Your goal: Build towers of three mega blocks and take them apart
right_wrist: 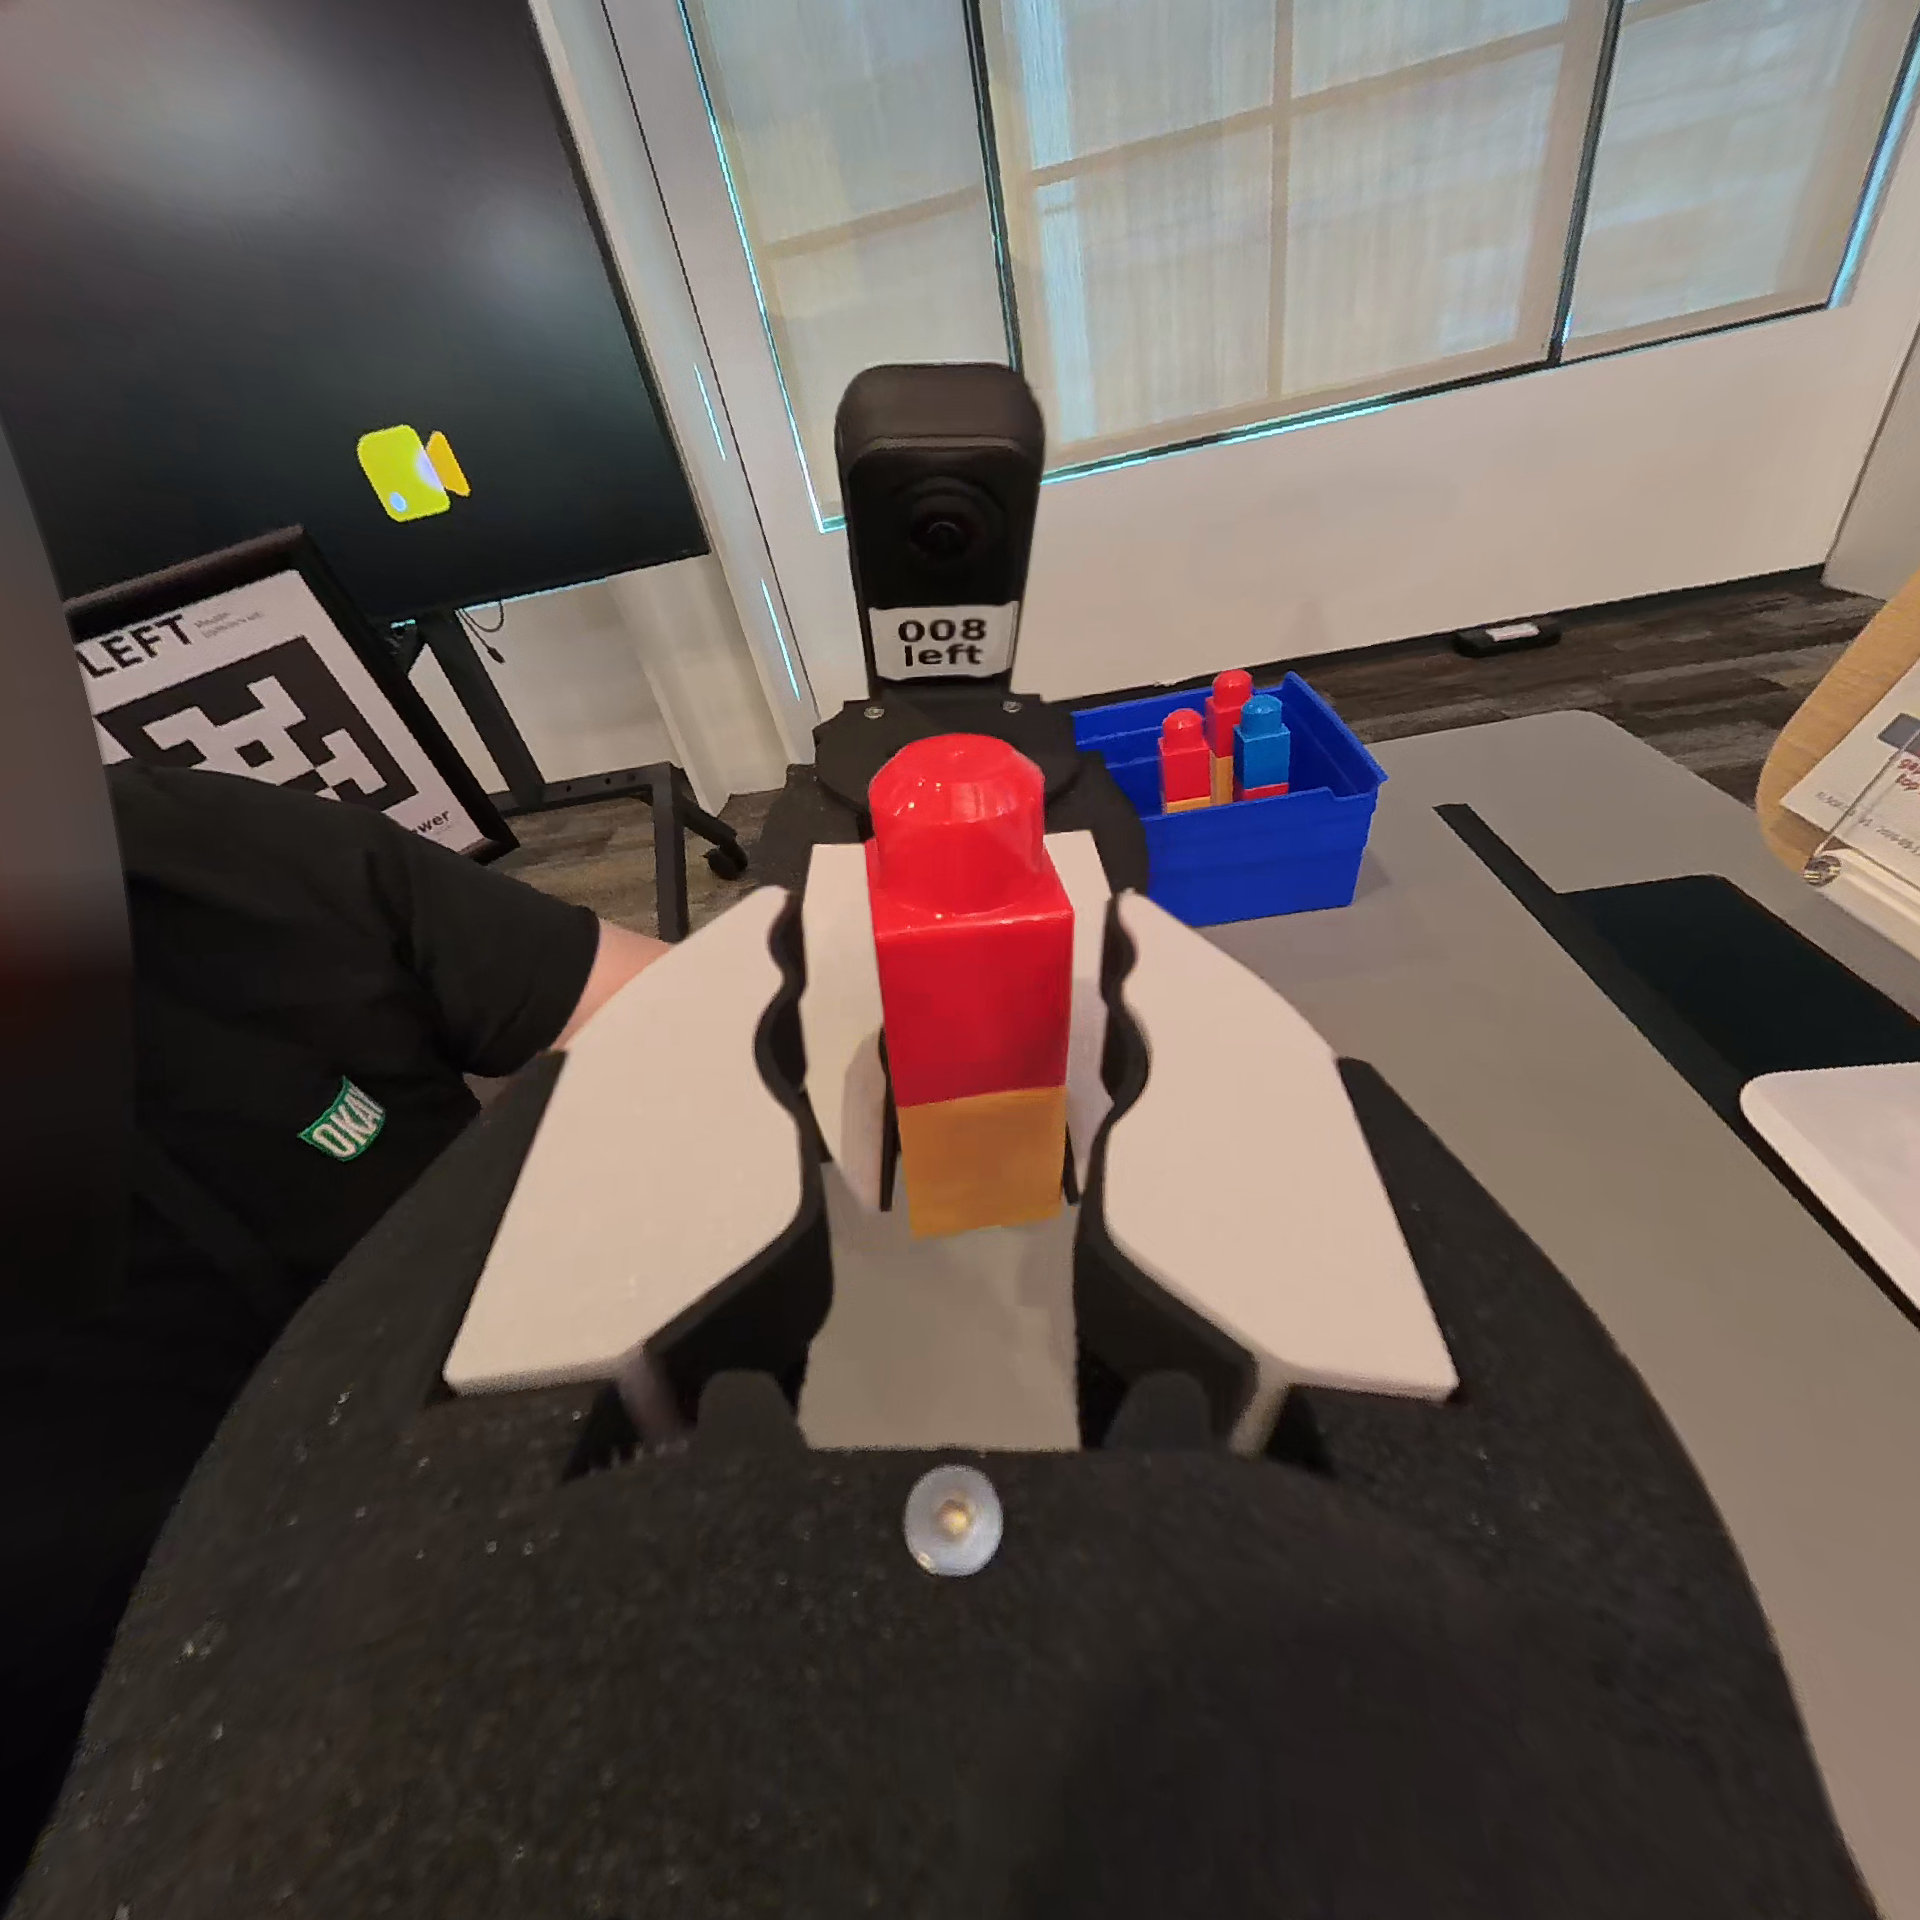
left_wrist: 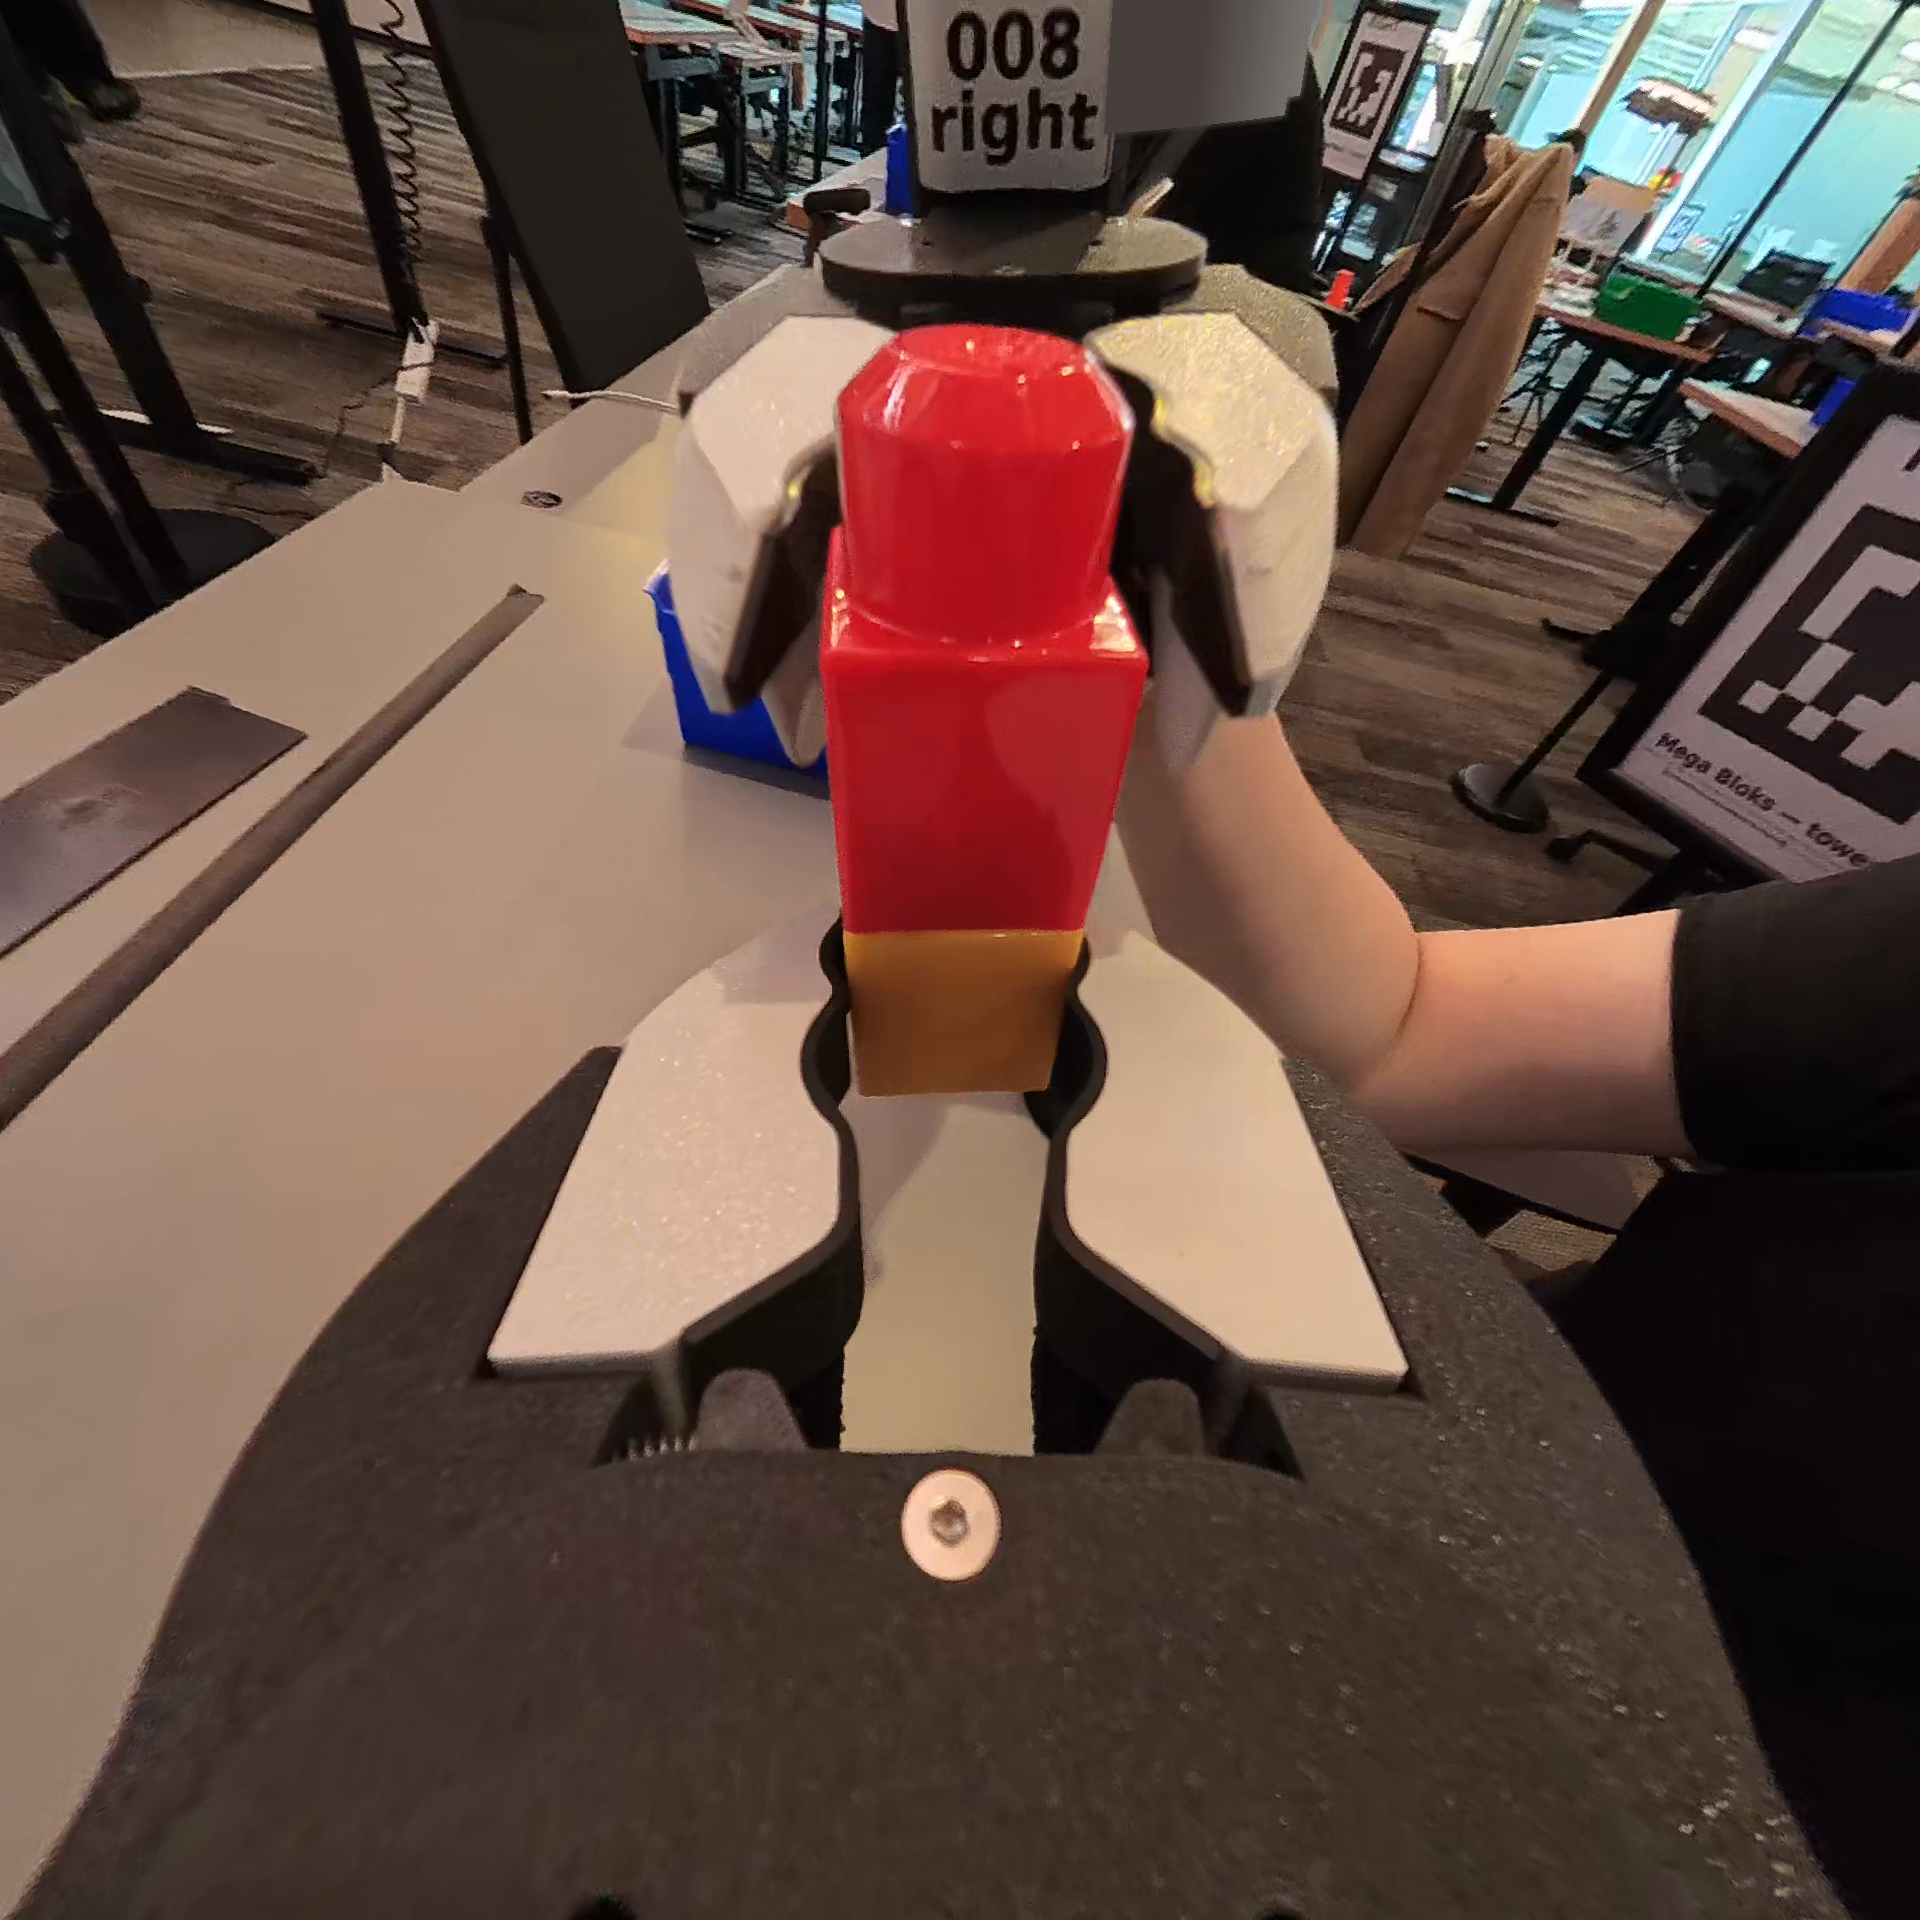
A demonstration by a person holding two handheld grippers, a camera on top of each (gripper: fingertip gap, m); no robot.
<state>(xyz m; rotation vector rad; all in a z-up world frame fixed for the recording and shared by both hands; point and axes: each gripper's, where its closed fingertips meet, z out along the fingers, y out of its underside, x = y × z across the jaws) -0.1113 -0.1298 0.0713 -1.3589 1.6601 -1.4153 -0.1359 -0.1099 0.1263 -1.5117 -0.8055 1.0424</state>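
A two-block stack, a red block (left_wrist: 977,748) on an orange block (left_wrist: 951,1013), is held in the air between both grippers. My left gripper (left_wrist: 956,966) is shut on the orange block at the stack's base. My right gripper (right_wrist: 951,914) faces it and is open, its fingers (right_wrist: 665,1122) straddling the red block (right_wrist: 971,987) and the orange block (right_wrist: 982,1158) with a gap on each side. In the left wrist view the right gripper (left_wrist: 987,665) flanks the red block's stud. The left gripper's fingers (right_wrist: 831,966) show behind the stack.
A blue bin (right_wrist: 1247,862) with several stacked red, blue and orange blocks stands on the grey table (right_wrist: 1507,1039); it shows partly behind the right gripper in the left wrist view (left_wrist: 717,717). A person's arm (left_wrist: 1299,935) holds the right gripper. Marker signs (left_wrist: 1818,644) stand beside the table. One gripper's finger ends stand about 6 cm off the other's.
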